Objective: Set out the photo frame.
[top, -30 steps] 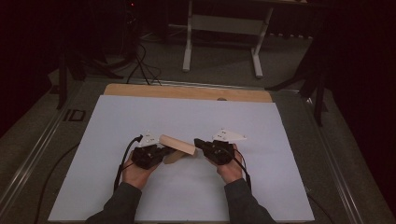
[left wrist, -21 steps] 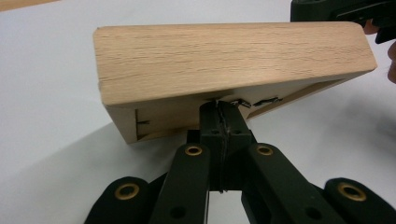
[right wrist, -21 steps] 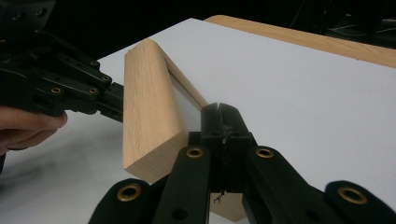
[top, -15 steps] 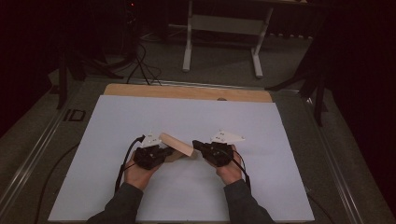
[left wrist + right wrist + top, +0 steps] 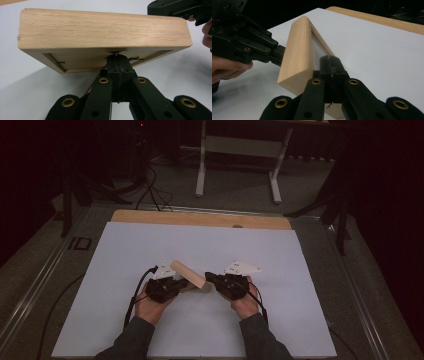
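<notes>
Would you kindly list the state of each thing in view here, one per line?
wooden frame: tilted, raised on edge between the two grippers, glass pane facing the right one.
left gripper: jaws shut, tips pressed against the frame's recessed back.
right gripper: jaws shut, tips against the frame's front.
white sheet: lying flat on the table.
</notes>
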